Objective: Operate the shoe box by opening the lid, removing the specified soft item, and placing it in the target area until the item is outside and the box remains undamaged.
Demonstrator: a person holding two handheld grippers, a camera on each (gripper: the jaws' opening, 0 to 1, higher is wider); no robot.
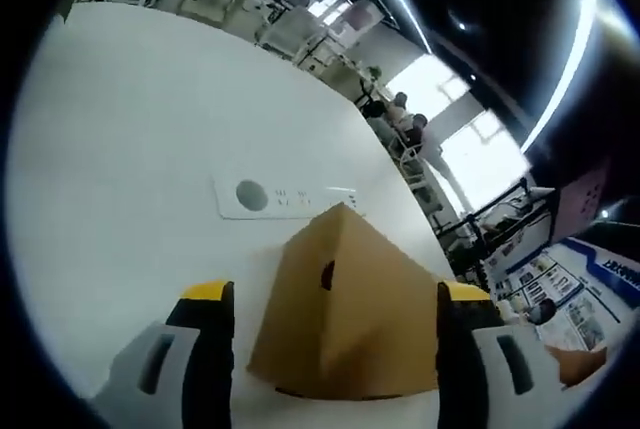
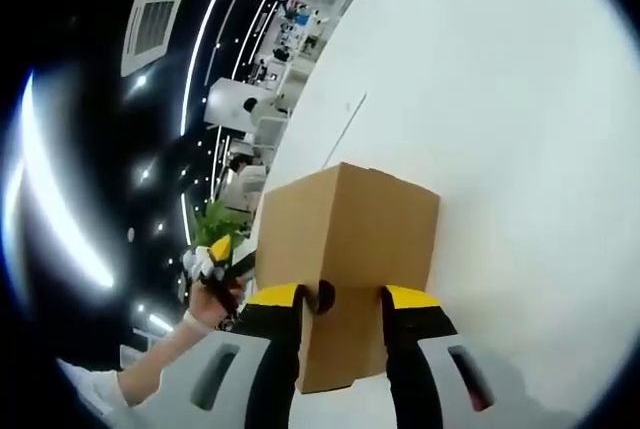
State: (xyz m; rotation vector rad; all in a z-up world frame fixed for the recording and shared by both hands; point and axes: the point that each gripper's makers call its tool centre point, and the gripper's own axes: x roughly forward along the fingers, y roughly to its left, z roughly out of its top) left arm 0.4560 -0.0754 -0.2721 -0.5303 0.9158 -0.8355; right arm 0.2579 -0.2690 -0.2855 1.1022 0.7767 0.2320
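Note:
A brown cardboard shoe box (image 1: 345,309) with its lid down rests on the white table (image 1: 120,149). One end wall has a round finger hole (image 1: 327,274). My left gripper (image 1: 332,299) is open, its yellow-tipped jaws standing wide on either side of the box. In the right gripper view the shoe box (image 2: 350,229) rises just ahead, and my right gripper (image 2: 342,299) has its jaws pressed against both sides of the box's near end by the finger hole (image 2: 322,294). At the left of that view, a hand holds the left gripper (image 2: 215,252) beside the box.
A white power socket panel (image 1: 280,197) is set flat in the table just beyond the box. Chairs, desks and people stand past the far table edge (image 1: 330,69). Bare white table (image 2: 500,99) stretches beyond the box.

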